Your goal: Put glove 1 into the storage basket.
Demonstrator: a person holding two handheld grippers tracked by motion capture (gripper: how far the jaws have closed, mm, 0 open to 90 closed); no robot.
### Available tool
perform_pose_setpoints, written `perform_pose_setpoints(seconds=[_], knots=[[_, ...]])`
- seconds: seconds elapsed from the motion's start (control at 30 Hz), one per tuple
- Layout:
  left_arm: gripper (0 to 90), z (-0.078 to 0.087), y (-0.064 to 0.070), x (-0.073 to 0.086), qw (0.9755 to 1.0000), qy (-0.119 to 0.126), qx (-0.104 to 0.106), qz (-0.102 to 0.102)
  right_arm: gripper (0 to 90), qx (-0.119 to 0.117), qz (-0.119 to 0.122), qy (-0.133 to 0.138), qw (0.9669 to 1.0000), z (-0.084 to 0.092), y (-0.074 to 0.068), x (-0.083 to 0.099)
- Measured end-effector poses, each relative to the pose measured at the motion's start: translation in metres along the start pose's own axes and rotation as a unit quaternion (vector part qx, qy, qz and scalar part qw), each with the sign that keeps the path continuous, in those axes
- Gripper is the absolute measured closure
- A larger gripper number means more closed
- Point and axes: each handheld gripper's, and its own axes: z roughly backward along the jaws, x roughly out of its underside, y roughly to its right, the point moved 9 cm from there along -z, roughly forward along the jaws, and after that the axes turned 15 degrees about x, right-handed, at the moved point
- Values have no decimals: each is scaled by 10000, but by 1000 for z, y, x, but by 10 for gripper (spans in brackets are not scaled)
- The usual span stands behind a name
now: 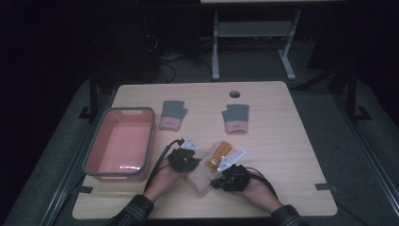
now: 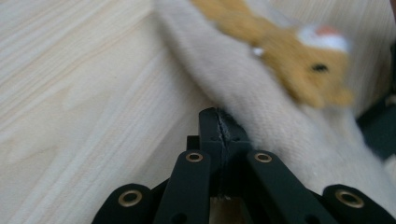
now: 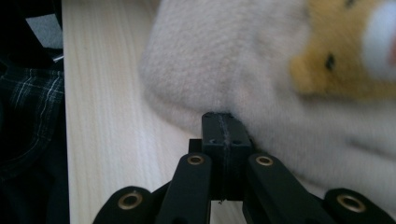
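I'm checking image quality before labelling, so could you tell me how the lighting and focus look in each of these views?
High view: dim overall, dark surroundings, a small glare on the pink basin floor. Left gripper view: bright; shut left gripper tips sharp, the cream glove and its orange animal patch blurred. Right gripper view: right gripper crisp, the glove beyond soft, wood grain clear.
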Motion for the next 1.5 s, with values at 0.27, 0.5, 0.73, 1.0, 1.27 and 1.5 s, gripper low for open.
perform_pose_setpoints(seconds=[0.27,0.5,0.73,1.0,1.27,1.5], knots=[[823,10,-6,0,9999,27,-139,12,854,22,100,76,9999,1,-2,-1],[627,31,-5,-7,9996,113,-261,83,622,494,-195,252,9983,20,21,9],[370,49,9,-9,9997,253,33,-2,400,1249,-849,193,9883,43,68,39],[159,43,23,-16,9988,280,271,-289,160,2065,-1335,434,9683,53,118,60],[127,11,35,-20,9981,5,390,-472,106,2322,-1379,302,9624,42,134,69],[126,-9,34,-15,9975,-296,291,-569,107,2307,-1400,294,9625,42,134,68]])
